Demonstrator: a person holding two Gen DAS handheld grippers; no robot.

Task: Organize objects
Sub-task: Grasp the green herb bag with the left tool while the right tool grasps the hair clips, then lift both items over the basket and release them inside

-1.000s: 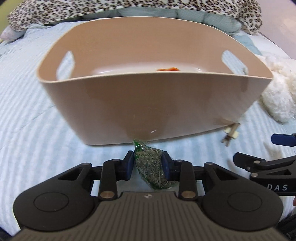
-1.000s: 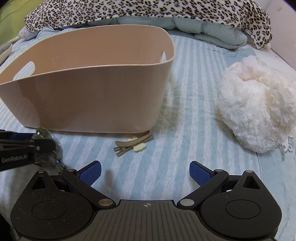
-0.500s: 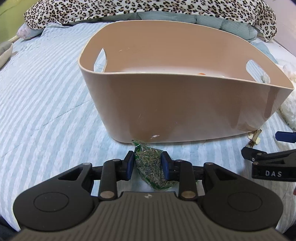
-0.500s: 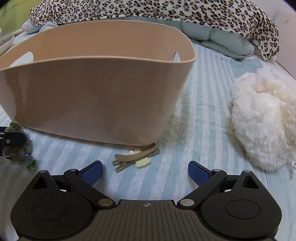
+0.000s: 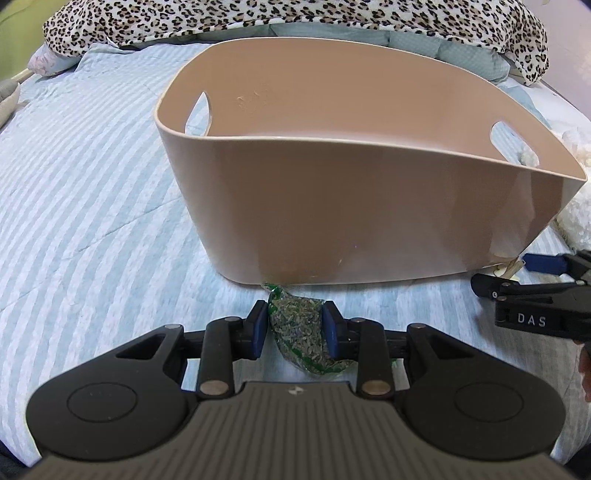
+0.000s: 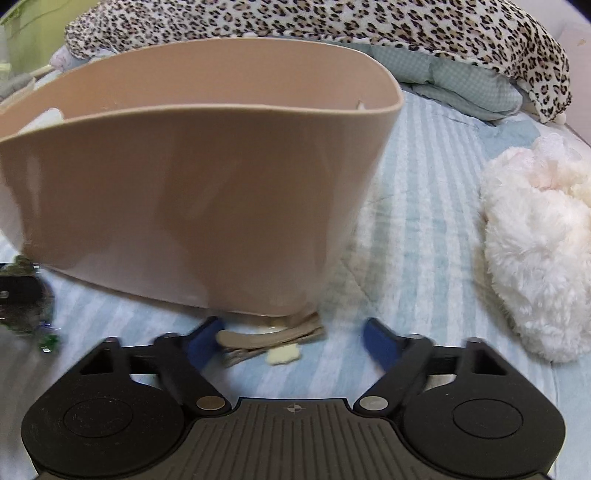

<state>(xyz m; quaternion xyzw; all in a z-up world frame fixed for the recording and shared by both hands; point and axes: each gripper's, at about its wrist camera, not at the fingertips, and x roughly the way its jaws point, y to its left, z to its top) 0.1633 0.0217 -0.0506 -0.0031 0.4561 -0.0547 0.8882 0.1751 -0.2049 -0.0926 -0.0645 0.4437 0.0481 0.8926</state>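
I have the left gripper [image 5: 293, 328] closed on a small clear packet of dried green herbs [image 5: 303, 334], its blue pads pressing both sides, held just short of the near wall of the tan basket [image 5: 369, 206]. The packet's top corner sits at the foot of that wall, so I judge this step as carrying the packet to the basket; it is not yet inside.

My right gripper [image 6: 291, 339] is spread wide and holds nothing. Its fingers straddle a brown hair clip with a pale flower [image 6: 269, 341] lying on the striped bedsheet [image 6: 424, 221], right against the basket's near right corner. That looks like the pick in hand for this side.

Next, I think the left side has to rise above the rim before it goes forward, since the wall stands tall directly ahead. The right side needs to settle lower around the clip and close, and the clip's far end seems tucked against the basket's base, which may crowd the fingers.

To the right lies a fluffy white plush [image 6: 535, 258], well apart from the clip. A leopard-print blanket [image 5: 295, 18] lies piled at the far side, clear of both paths.
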